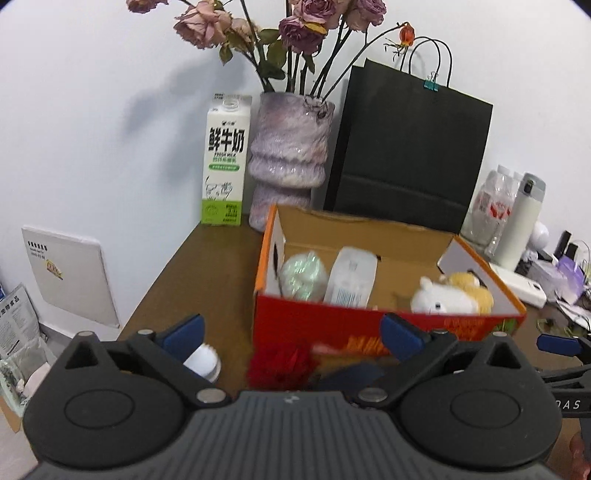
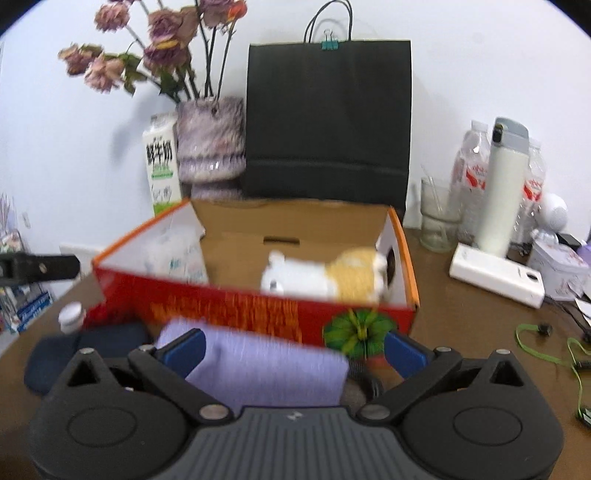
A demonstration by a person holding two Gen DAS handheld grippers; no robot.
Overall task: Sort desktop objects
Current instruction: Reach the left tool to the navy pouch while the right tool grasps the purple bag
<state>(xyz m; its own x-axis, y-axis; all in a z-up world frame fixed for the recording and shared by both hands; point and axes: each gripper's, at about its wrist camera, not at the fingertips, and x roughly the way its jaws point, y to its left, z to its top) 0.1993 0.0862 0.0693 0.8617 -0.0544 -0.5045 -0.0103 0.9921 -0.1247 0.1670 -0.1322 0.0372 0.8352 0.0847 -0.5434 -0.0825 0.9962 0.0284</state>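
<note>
- Even, fairly bright indoor light; the flowers (image 1: 295, 26) cast a soft grey shadow leftward on the white wall (image 1: 92, 110).
- Motion blur smears the box (image 2: 258, 306) and purple cloth (image 2: 266, 369).
- Fisheye bending curves edges; the corners go dark.

Brown desk (image 1: 207, 280) under red box (image 1: 332, 325)

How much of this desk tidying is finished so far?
Partly done. The box already holds a plush toy, a white packet and a greenish bundle. Both jaws are open and empty. Still outside: purple cloth, white bottle, red fluffy item, dark case.
</note>
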